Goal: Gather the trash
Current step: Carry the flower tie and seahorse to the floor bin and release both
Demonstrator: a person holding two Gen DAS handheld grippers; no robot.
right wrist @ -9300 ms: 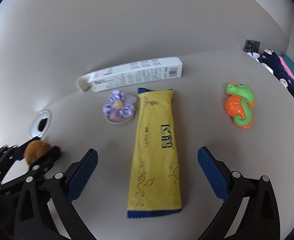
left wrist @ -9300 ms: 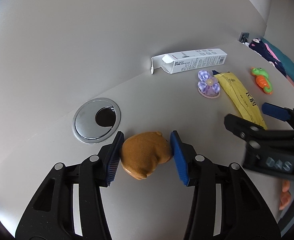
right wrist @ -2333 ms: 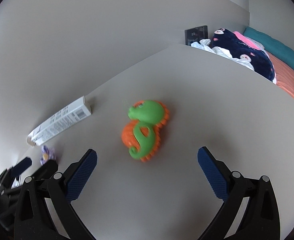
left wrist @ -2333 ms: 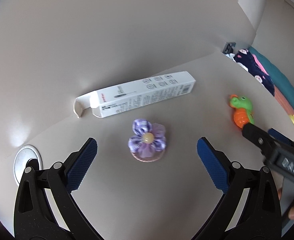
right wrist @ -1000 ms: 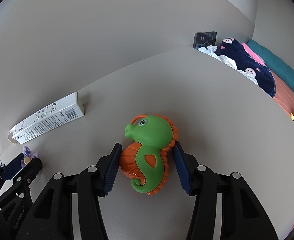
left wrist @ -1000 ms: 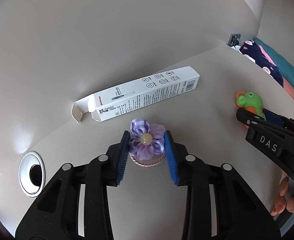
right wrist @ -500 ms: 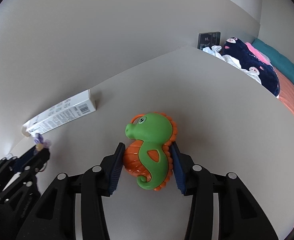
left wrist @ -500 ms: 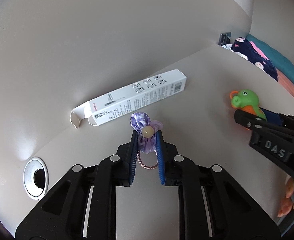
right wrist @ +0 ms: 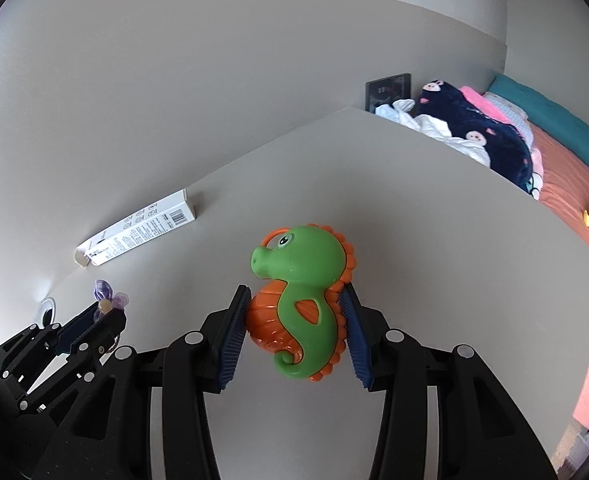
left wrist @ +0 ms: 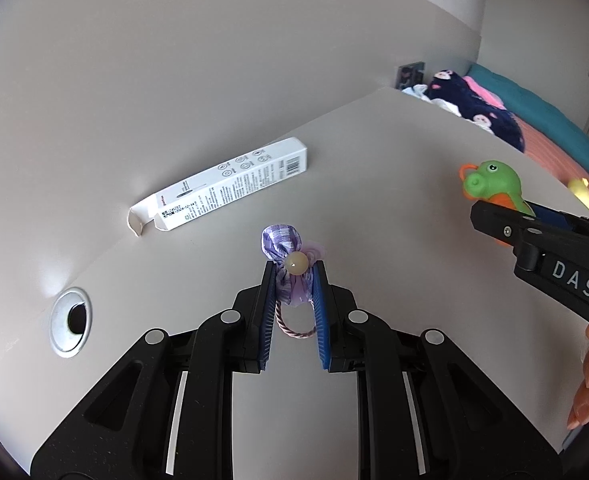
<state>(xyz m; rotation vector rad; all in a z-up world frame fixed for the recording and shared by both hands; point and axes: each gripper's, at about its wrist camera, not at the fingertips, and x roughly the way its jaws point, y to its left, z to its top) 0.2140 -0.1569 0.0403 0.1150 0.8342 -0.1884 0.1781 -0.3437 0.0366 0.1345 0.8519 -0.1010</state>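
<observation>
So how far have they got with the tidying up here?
Both are mid-pickup. The left hand-held gripper is shut on the purple flower hair tie, and the right hand-held gripper is shut on the green and orange seahorse toy. Left on the table: the open white carton by the wall. No bin shows, so nothing looks dropped off yet.

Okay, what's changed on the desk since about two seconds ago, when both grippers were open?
Both have shut: the left gripper on the purple flower hair tie, the right gripper on the green and orange seahorse toy. Both items appear raised off the desk. The white carton stays by the wall, its end flap open.
</observation>
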